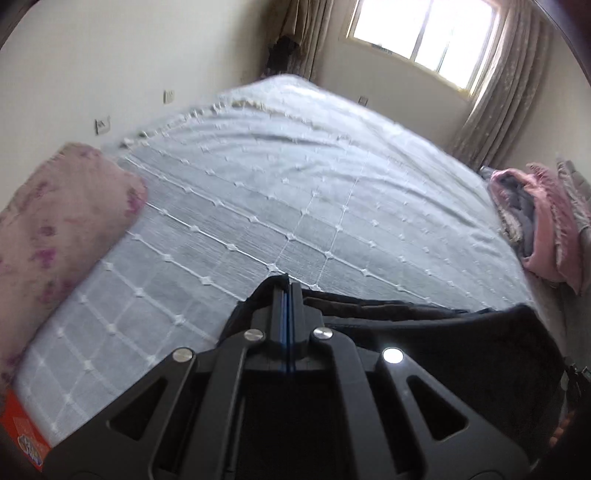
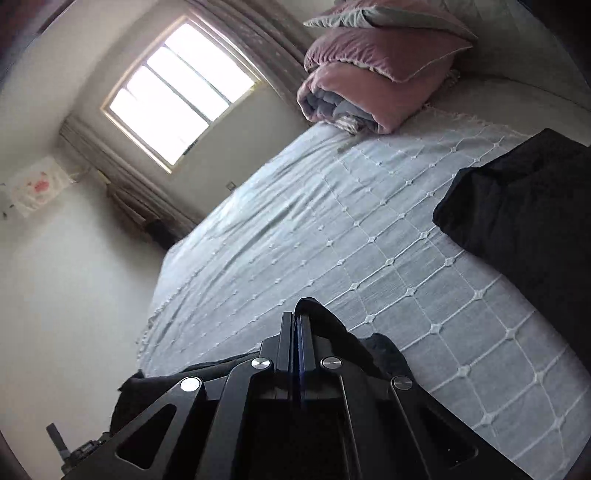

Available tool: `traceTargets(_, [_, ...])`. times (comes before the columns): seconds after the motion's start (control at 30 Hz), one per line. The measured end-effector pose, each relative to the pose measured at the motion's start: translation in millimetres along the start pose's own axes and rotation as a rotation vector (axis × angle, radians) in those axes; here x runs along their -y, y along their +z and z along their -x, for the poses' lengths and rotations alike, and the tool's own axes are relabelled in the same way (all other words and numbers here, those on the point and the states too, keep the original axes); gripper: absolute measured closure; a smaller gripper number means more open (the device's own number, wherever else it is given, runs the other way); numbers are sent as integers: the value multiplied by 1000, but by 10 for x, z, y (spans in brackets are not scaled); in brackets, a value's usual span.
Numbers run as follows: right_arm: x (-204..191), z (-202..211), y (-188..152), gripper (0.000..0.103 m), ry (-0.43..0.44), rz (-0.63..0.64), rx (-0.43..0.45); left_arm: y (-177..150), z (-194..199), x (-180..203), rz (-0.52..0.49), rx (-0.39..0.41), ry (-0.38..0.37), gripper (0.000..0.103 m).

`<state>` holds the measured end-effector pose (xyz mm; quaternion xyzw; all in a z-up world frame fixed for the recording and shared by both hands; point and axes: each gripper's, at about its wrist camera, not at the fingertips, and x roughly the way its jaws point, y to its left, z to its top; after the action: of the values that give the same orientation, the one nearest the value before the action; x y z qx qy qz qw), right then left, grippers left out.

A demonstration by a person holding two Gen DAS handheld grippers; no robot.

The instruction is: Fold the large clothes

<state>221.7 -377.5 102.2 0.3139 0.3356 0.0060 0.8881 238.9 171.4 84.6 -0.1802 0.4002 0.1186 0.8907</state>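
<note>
Pale blue quilted bedspread (image 1: pixel 295 192) with a white stitched grid fills most of what I see through the left wrist camera. On its left edge lies a pinkish floral pillow (image 1: pixel 62 218), with an orange box corner (image 1: pixel 22 432) just below it. My left gripper (image 1: pixel 287 286) sits low in the middle with its jaws pressed together on an edge of the black garment (image 1: pixel 461 339), which runs from the fingertips off to the right across the near edge of the bed. Further right, a folded pink and grey blanket stack (image 1: pixel 535 221) rests at the bed's side, under the curtained window (image 1: pixel 424 33).

Through the right wrist camera, the window (image 2: pixel 173 92) is at upper left. My right gripper (image 2: pixel 297 317) is clamped on another fold of black garment (image 2: pixel 325 317), bunched around its fingertips. Above lie the blankets (image 2: pixel 369 81). At far right, a separate black mass of cloth (image 2: pixel 524 206) lies on the bedspread (image 2: pixel 295 229); I cannot tell whether it belongs to the same garment.
</note>
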Motion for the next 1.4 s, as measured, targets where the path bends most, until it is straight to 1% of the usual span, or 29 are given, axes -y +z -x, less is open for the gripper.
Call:
traceTargets(0.03, [14, -342, 5, 102, -45, 3, -29, -18, -273, 56, -11, -42, 0, 102])
traceTargets(0.07, [46, -560, -26, 101, -84, 8, -48, -42, -591, 99, -34, -103, -12, 101])
traceTargets(0.1, [86, -924, -97, 98, -155, 23, -92, -62, -786, 98, -24, -134, -1, 101])
traceTargets(0.13, [144, -1177, -167, 98, -193, 26, -134, -108, -980, 40, 16, -163, 23, 100])
traceTargets(0.17, [229, -1377, -242, 97, -229, 13, -173, -143, -1088, -15, 52, -184, 12, 100])
traceTargets(0.23, [411, -1570, -340, 96, -240, -36, -216, -180, -1208, -157, 129, -214, -48, 99])
traceTargets(0.3, [505, -1568, -342, 95, -202, -76, -225, -182, -1144, -283, 169, -205, -110, 96])
traceTargets(0.33, [540, -1519, -316, 94, -177, -88, -224, -148, -1083, -310, 168, -195, -118, 91])
traceTargets(0.37, [561, -1444, -279, 93, -168, -91, -219, -132, -985, -356, 162, -179, -117, 85])
traceTargets(0.4, [569, -1355, -239, 92, -167, -90, -207, -111, -900, -383, 159, -165, -111, 81])
traceTargets(0.47, [590, -1133, -159, 91, -167, -92, -166, -89, -738, -475, 165, -147, -94, 68])
traceTargets(0.53, [625, -927, -131, 88, -167, -93, -147, -67, -609, -540, 176, -144, -93, 64])
traceTargets(0.6, [629, -767, -127, 86, -147, -94, -152, -48, -546, -619, 184, -148, -117, 60])
traceTargets(0.67, [676, -565, -192, 82, -124, -103, -158, -73, -416, -696, 202, -128, -131, 47])
traceTargets(0.73, [727, -385, -277, 76, -97, -120, -160, -179, -226, -794, 229, -107, -138, 41])
traceTargets(0.77, [771, -288, -333, 65, -75, -132, -159, -278, -136, -837, 240, -96, -146, 40])
traceTargets(0.8, [797, -193, -374, 41, -65, -140, -157, -394, -67, -865, 243, -96, -148, 39])
traceTargets(0.83, [796, -122, -415, 30, -61, -146, -145, -506, -29, -864, 238, -106, -144, 36])
traceTargets(0.87, [814, -35, -482, 22, -66, -141, -122, -661, -9, -856, 223, -132, -136, 35])
traceTargets(0.93, [831, 44, -569, 22, -115, -106, -103, -873, -48, -829, 206, -172, -131, 35])
traceTargets(1.0, [853, 1, -633, 22, -160, -81, -119, -1009, -130, -795, 208, -210, -144, 35])
traceTargets(1.1, [891, -110, -731, 22, -149, -52, -143, -1042, -248, -755, 221, -221, -152, 35])
traceTargets(1.2, [880, -231, -804, 24, -201, 51, -121, -1082, -441, -758, 239, -245, -91, 35])
traceTargets(1.23, [868, -275, -813, 25, -202, 84, -130, -1118, -503, -774, 268, -253, -99, 35])
traceTargets(1.27, [857, -335, -807, 34, -189, 110, -138, -1152, -542, -783, 291, -252, -110, 40])
traceTargets(1.3, [833, -384, -801, 59, -167, 136, -146, -1174, -555, -782, 301, -234, -111, 49])
traceTargets(1.33, [796, -415, -792, 78, -148, 164, -155, -1172, -544, -762, 292, -211, -99, 70])
traceTargets(1.37, [749, -429, -771, 90, -152, 188, -149, -1148, -528, -734, 275, -195, -81, 83])
traceTargets(1.4, [706, -430, -754, 93, -158, 205, -132, -1093, -504, -681, 247, -170, -70, 90])
